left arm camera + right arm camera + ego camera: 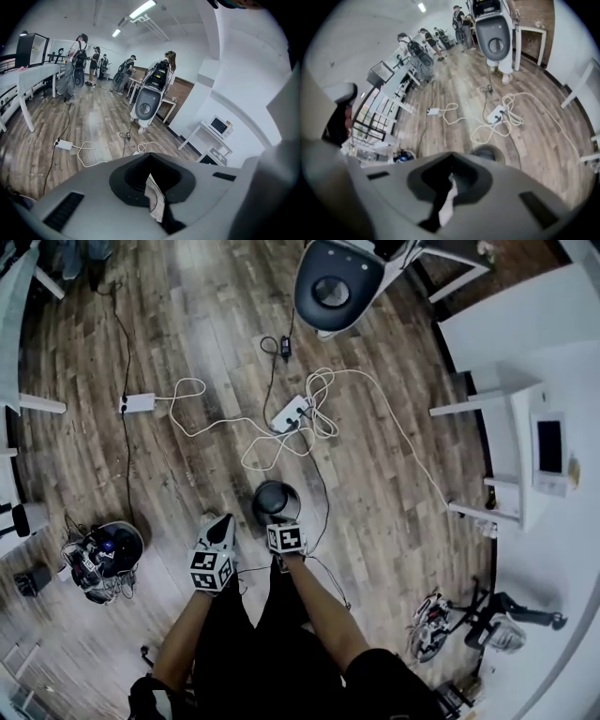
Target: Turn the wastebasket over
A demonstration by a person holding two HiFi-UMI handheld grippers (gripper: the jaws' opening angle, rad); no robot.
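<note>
The wastebasket (275, 501) is a small dark round bin standing on the wooden floor just ahead of my hands. From above I cannot tell whether its mouth or its base faces up. In the right gripper view the wastebasket (488, 152) peeks out just past the gripper body. My left gripper (223, 523) hangs to the left of the bin, apart from it, jaws shut and empty. My right gripper (281, 529) hovers over the bin's near edge, pointing steeply down, also shut with nothing in it. Both are raised off the floor. In their own views the left gripper (153, 194) and right gripper (447, 192) show closed jaws.
White cables and a power strip (292, 413) lie on the floor beyond the bin, with a white adapter (138, 403) further left. Another round bin full of cables (105, 559) sits at the left. A grey machine (337, 282) stands far ahead, a white desk (525, 427) at the right. People (77, 61) stand in the background.
</note>
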